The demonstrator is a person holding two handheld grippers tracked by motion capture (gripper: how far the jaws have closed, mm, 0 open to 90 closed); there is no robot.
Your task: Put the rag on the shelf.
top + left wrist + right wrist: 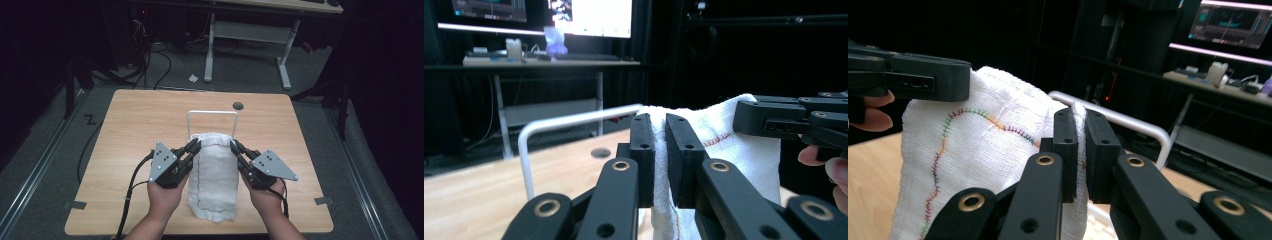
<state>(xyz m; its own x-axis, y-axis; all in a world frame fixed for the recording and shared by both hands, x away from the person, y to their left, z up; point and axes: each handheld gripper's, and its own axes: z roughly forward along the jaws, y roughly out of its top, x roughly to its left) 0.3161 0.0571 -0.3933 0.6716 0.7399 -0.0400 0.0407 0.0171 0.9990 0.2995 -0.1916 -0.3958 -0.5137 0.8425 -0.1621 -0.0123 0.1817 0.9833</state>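
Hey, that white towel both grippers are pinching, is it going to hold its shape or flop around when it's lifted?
Probably floppy: the white towel hangs in soft folds from the left gripper and right gripper, sagging onto the table. It looks light, since thin jaws carry it by its corners. Its woven, stitched surface seems unlikely to slip.

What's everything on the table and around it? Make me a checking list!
Surface: wooden table with a dark round hole near the far edge.
Job's things: white towel with a coloured stitched line, held up at its top corners; white rack just behind it.
Clutter: nothing seen.
Grippers: left gripper and right gripper each shut on a towel corner.
Cables: black cable trails from the left gripper.
Surroundings: desk frame, floor cables, dark room.
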